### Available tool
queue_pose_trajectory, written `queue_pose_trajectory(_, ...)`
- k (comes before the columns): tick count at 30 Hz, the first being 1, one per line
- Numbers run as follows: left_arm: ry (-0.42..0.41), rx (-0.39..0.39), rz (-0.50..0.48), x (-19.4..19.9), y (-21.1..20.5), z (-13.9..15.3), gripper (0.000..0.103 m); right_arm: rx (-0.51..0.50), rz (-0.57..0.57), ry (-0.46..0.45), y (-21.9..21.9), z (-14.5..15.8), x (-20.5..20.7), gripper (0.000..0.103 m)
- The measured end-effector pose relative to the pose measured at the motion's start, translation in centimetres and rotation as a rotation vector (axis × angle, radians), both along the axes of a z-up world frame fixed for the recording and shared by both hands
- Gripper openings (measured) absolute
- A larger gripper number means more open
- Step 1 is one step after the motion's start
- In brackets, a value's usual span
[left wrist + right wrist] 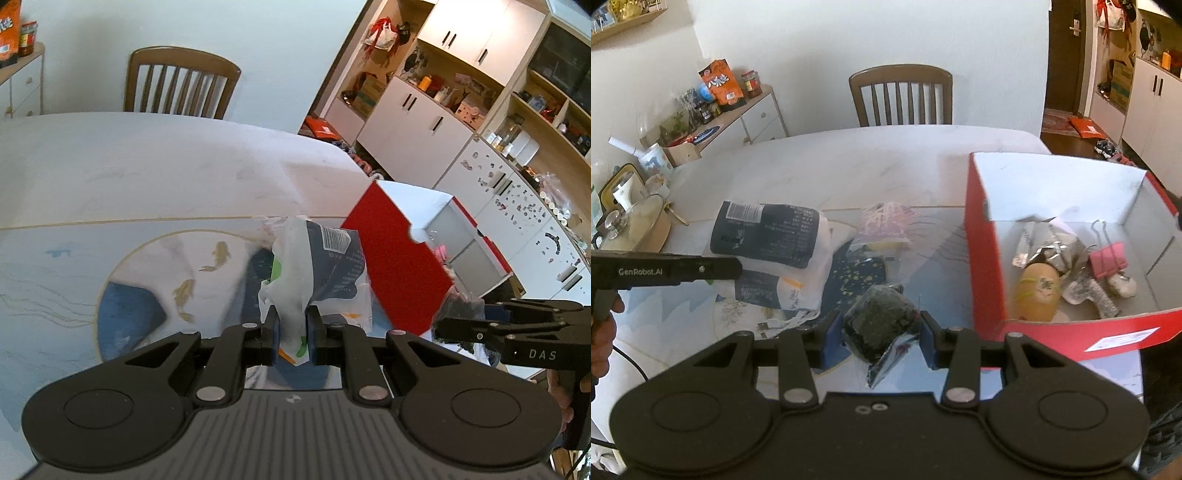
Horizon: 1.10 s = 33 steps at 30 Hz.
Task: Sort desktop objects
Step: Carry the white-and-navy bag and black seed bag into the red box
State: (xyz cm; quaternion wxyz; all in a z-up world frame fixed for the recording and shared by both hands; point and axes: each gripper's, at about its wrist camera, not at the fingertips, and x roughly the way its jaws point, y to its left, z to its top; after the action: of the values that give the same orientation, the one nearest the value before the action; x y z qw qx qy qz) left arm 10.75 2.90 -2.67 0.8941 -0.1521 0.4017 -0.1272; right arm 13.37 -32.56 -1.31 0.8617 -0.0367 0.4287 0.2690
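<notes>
My left gripper (291,325) is shut on the edge of a white and dark blue snack bag (321,266) and holds it above the placemat; the bag also shows in the right wrist view (768,243). My right gripper (877,332) is shut on a black clear-wrapped packet (877,321), just left of the red box (982,258). The right gripper and packet show at the right of the left wrist view (461,314). Inside the box lie a pink binder clip (1108,258), a yellow egg-shaped item (1039,291) and foil wrappers (1049,247).
A pink-patterned clear bag (886,221) lies on the dark part of the placemat (857,280). A pot (639,225) and clutter stand at the table's left edge. A wooden chair (901,96) stands behind the table. Cabinets (413,114) line the right.
</notes>
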Motion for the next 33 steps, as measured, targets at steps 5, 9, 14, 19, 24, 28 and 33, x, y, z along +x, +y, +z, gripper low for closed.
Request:
queue_pose_trajectory(5,-0.015,-0.010,-0.022,0.5,-2.4,0.9,0.013,0.005,-0.020,-0.017,-2.3,0.7,0.1,0.043)
queue_pose_trajectory(9,-0.031,-0.017,-0.046,1.2,-4.6,1.9,0.013,0.006,-0.044,-0.032,-4.5,1.2,0.5,0.043)
queue_pose_trajectory(14,-0.048,-0.024,-0.074,2.0,-7.3,2.7,0.013,0.007,-0.077,-0.050,-7.4,1.5,1.4,0.043)
queue_pose_trajectory(19,-0.067,-0.019,-0.106,3.0,-10.2,3.6,0.013,0.010,-0.100,-0.069,-10.0,1.8,2.7,0.043)
queue_pose_trajectory(24,-0.077,-0.013,-0.141,4.0,-12.7,3.9,0.013,0.011,-0.122,-0.081,-12.2,1.7,4.0,0.043)
queue_pose_trajectory(28,-0.088,-0.002,-0.174,5.0,-15.0,4.2,0.013,0.000,-0.136,-0.087,-13.8,1.5,5.2,0.043)
queue_pose_trajectory(33,-0.090,0.010,-0.207,6.5,-17.4,4.3,0.013,-0.020,-0.153,-0.093,-15.3,1.2,6.4,0.043)
